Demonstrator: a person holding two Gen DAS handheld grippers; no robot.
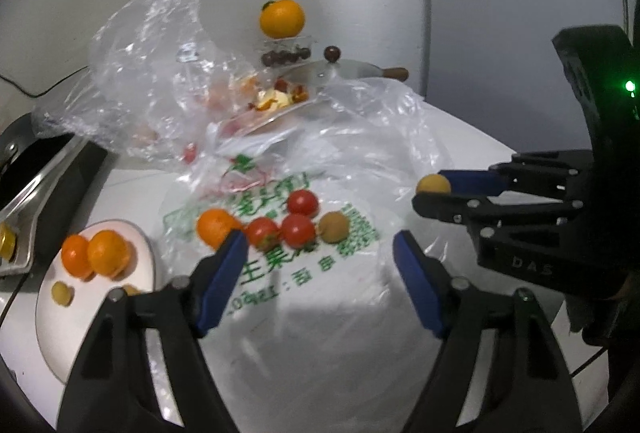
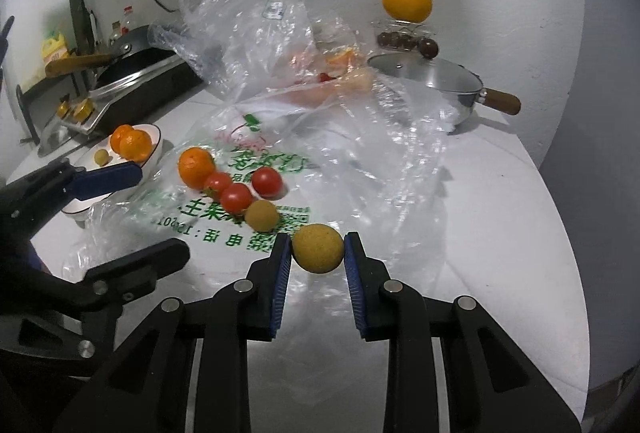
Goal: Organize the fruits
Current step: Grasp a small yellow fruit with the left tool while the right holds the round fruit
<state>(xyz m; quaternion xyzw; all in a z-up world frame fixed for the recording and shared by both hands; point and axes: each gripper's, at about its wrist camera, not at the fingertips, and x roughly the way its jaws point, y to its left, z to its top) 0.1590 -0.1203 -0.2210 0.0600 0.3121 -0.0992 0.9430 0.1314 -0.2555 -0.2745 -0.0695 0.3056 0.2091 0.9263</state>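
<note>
While my right tool (image 2: 318, 249) clamps a small, light, thin-skinned longan (image 2: 318, 248) across its middle, my left tool (image 1: 320, 269) hangs open above the tomatoes (image 1: 298, 229)

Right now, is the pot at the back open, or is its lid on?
Lid on. The glass lid lies flat across the pot, its dark knob sticking up on top.

Loose fruits (image 2: 236, 193) on printed bag (image 2: 224, 229)
</note>
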